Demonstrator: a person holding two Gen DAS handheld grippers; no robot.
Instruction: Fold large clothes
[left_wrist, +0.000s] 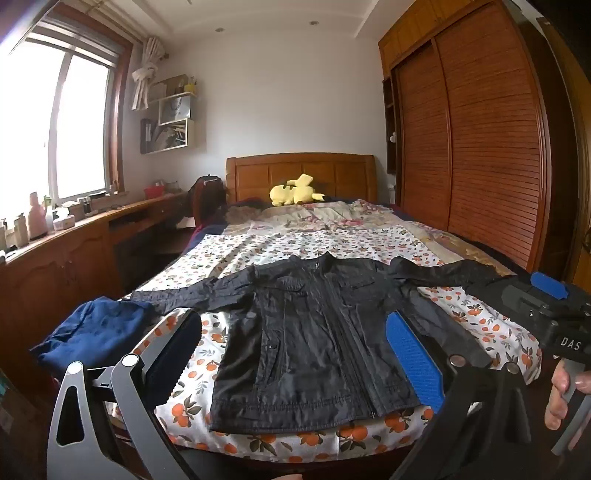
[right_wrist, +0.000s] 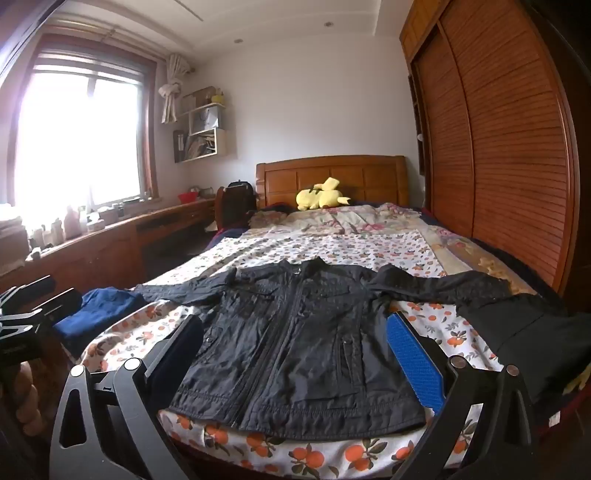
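A black zip jacket (left_wrist: 314, 339) lies flat and face up on the bed, sleeves spread to both sides; it also shows in the right wrist view (right_wrist: 295, 339). My left gripper (left_wrist: 295, 354) is open and empty, held above the jacket's hem at the foot of the bed. My right gripper (right_wrist: 295, 350) is open and empty, also over the hem. The right gripper's body (left_wrist: 546, 310) shows at the right edge of the left wrist view, and the left gripper's body (right_wrist: 26, 314) shows at the left edge of the right wrist view.
The bed (left_wrist: 295, 243) has an orange-print sheet. Folded blue clothes (left_wrist: 96, 328) lie at its left corner and dark clothes (right_wrist: 532, 332) at its right. A yellow plush (left_wrist: 295, 192) lies by the headboard. A desk (left_wrist: 74, 236) runs along the left, a wardrobe (left_wrist: 472, 147) along the right.
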